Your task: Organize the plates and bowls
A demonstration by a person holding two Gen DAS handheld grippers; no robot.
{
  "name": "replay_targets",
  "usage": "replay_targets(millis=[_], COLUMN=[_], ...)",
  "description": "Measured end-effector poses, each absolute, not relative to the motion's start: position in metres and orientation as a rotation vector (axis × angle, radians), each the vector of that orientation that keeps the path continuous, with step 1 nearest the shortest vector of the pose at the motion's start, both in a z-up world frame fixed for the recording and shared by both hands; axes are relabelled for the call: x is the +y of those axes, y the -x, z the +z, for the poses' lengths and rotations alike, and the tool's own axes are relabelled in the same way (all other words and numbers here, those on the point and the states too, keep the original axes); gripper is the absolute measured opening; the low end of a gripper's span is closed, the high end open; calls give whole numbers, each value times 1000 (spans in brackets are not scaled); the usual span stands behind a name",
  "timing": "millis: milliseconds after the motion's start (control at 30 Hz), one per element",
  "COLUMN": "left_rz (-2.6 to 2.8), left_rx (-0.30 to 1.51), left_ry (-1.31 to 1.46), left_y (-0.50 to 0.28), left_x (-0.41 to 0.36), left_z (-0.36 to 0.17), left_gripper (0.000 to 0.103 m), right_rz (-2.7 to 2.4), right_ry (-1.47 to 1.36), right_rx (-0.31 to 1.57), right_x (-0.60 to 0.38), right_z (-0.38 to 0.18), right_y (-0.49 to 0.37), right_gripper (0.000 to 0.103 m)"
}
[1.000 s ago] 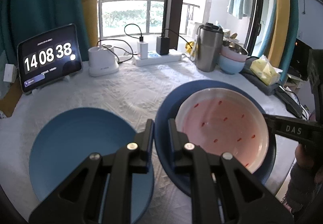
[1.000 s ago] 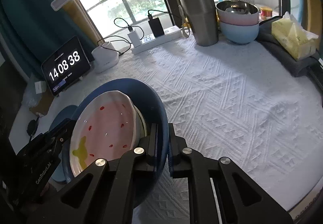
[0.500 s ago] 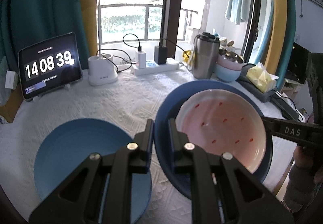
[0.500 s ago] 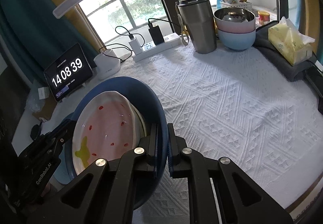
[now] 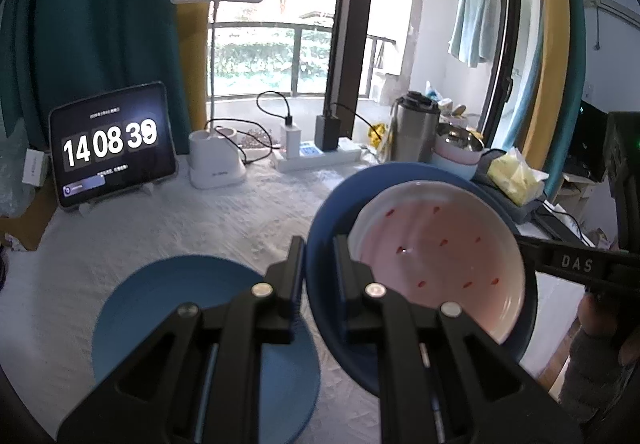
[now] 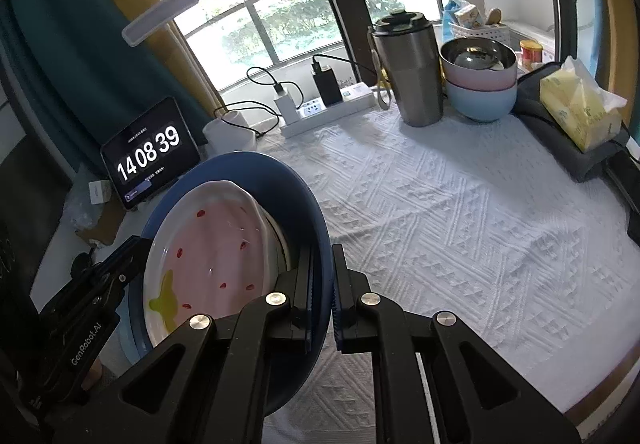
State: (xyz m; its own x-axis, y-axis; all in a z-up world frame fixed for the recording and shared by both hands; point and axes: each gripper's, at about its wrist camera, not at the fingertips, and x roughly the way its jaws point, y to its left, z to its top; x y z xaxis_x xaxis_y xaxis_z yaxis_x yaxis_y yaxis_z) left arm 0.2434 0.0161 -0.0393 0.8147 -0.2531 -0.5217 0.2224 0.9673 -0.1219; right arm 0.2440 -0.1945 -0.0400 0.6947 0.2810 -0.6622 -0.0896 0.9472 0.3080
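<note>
Two hand-held grippers pinch opposite dark blue plate [image 5: 326,244] rims.

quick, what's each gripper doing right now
left gripper: shut on the dark blue plate's rim
right gripper: shut on the same plate's opposite rim

Three plates [image 5: 208,320], three bowls [image 6: 480,100]

We see a desk [image 6: 460,204] covered with a white textured cloth, standing before a big window [image 5: 276,4] full of daylight. Teal and yellow curtains [image 5: 100,24] hang at the left, and green bushes show behind a balcony railing [image 5: 260,28].
</note>
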Motion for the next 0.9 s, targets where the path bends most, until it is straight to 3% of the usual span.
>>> replay_targets(millis=[900], left_rz=[-167], left_rx=[538], left_ry=[144], left_y=[-230], left_x=[110], left_z=[-37], left_gripper=[12], right_rz=[289], right_ry=[-164], right_rx=[783], right_x=[-99], right_z=[-24], right_y=[-254], right_gripper=[11])
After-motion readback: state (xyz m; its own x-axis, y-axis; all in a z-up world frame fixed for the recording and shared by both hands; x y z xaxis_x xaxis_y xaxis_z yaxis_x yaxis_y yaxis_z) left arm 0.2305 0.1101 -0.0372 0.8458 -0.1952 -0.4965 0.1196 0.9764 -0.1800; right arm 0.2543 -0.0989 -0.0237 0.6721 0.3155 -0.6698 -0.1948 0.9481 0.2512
